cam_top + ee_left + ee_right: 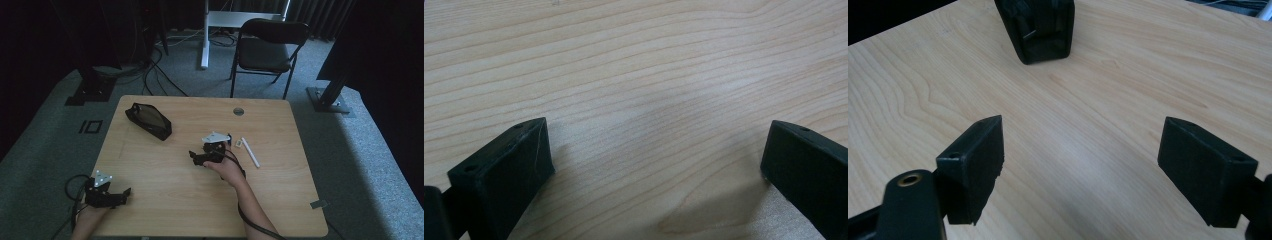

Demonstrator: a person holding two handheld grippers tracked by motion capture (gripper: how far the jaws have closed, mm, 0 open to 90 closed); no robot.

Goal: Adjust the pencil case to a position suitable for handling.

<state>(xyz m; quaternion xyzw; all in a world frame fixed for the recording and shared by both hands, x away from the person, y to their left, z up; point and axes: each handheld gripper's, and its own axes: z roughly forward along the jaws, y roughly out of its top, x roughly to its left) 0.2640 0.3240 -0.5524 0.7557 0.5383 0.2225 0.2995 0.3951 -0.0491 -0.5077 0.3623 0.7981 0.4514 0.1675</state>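
Lying beyond right tongs (1080,165): pouch (1040,27)

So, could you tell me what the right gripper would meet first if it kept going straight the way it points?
Probably the black pouch: it lies ahead of the right gripper, whose open jaws hold nothing, with bare table between. Depth is hard to judge.

One black pouch (148,120), one white pen (250,152), one small eraser (238,143), one chair (266,50).

black pouch (1040,30) cut off by top edge
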